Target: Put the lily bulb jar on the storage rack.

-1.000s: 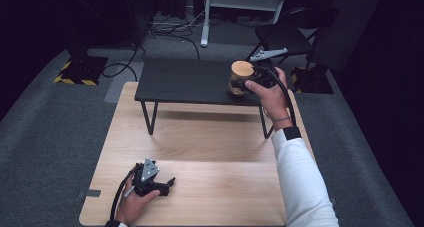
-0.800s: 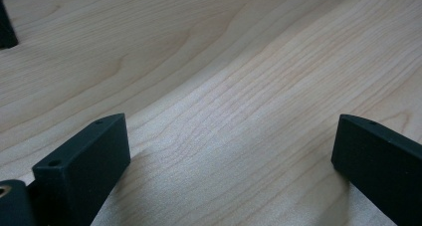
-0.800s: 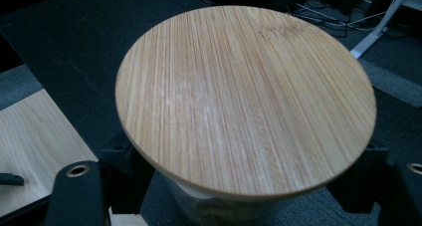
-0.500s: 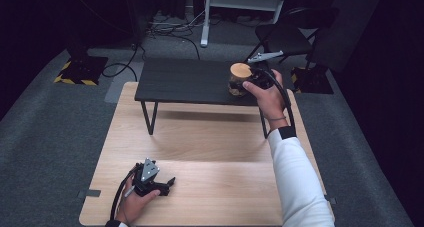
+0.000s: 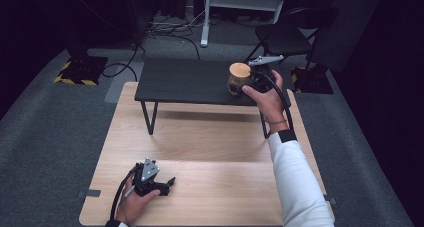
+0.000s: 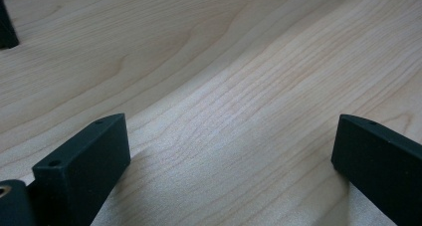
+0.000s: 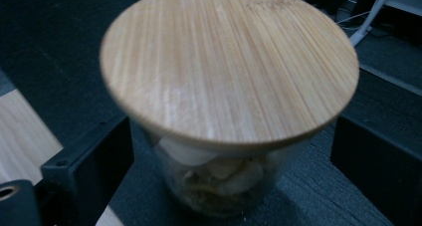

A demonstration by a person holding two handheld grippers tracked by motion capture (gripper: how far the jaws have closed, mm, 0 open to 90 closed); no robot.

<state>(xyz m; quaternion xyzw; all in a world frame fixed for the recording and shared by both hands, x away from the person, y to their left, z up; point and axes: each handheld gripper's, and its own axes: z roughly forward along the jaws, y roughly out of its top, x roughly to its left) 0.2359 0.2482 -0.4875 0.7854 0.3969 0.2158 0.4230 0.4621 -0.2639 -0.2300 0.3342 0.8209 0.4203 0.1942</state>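
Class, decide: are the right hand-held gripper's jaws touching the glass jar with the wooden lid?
Apart. The right gripper view shows the right hand-held gripper with dark shelf visible between each jaw and the glass jar.

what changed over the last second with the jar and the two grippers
Hardly anything: the right gripper is at the lidded jar on the black bench as before, jaws open either side. The left gripper stayed on the wooden table.
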